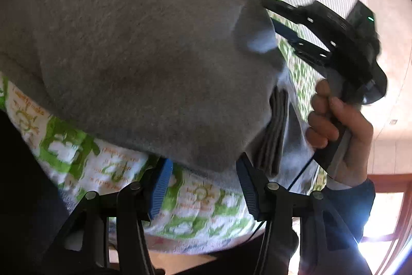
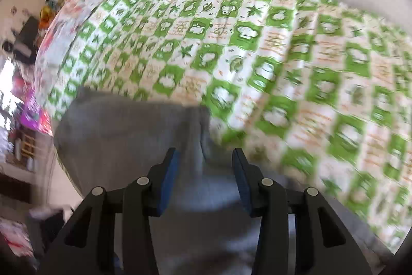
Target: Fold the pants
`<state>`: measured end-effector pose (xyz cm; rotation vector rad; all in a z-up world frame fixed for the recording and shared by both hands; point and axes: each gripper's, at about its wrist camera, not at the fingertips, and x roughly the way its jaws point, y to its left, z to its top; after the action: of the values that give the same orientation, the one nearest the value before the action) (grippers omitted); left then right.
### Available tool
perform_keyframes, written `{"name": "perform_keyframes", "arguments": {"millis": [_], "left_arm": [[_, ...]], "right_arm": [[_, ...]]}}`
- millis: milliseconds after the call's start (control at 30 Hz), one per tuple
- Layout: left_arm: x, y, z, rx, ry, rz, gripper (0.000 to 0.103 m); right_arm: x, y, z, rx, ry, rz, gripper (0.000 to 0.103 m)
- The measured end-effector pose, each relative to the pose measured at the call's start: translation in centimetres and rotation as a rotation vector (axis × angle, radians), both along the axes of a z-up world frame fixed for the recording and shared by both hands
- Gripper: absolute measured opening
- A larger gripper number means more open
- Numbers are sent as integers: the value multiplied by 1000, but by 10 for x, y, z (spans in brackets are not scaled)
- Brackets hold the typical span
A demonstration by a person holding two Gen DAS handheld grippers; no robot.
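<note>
The grey pants (image 1: 134,63) lie bunched on the green-patterned bed sheet (image 2: 257,63), and with both the left gripper (image 1: 203,184) and right gripper (image 2: 204,181) parted and clamping nothing, the loose stacked layers could slump apart, undoing the fold.

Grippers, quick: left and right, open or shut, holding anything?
Left gripper: open, holding nothing; grey pants just beyond its fingertips.
Right gripper: open over the pants, pads not pressing.
</note>
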<state>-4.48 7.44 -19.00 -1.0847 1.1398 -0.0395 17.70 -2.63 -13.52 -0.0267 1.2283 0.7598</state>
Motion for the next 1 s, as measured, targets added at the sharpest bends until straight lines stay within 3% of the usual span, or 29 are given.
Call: {"name": "perform_keyframes", "arguments": {"millis": [67, 100, 133, 200, 233, 300, 400, 533, 667, 733, 867, 1000], "left_arm": [[5, 0, -4, 2, -5, 9, 35], [7, -1, -5, 5, -12, 3, 18], [8, -2, -6, -7, -22, -9, 13], [5, -4, 0, 1, -44, -17, 7], [2, -5, 5, 16, -57, -28, 5], [-2, -5, 15, 37, -82, -48, 4], [-3, -9, 5, 54, -56, -76, 4], [-2, -14, -9, 36, -26, -75, 4], [2, -17, -2, 53, -23, -115, 5], [-2, -13, 5, 49, -35, -118, 5], [-11, 2, 28, 69, -81, -83, 5], [-31, 34, 37, 78, -112, 8, 13]], "right_arm": [[14, 10, -16, 13, 59, -22, 45], [18, 13, -24, 33, 98, -27, 45], [19, 15, -29, 53, 121, -28, 45], [16, 20, -31, 55, 99, -22, 13], [12, 23, -27, 47, 71, -11, 13], [6, 25, -10, 49, -2, 1, 12], [8, 22, 0, 55, -54, -4, 11], [21, 31, -37, -14, 24, -13, 13], [25, 23, -34, -10, 52, -66, 37], [24, 19, -25, -13, 27, -72, 39], [20, 12, 3, 14, -24, -77, 40], [16, 25, 18, 39, -29, -40, 41]]}}
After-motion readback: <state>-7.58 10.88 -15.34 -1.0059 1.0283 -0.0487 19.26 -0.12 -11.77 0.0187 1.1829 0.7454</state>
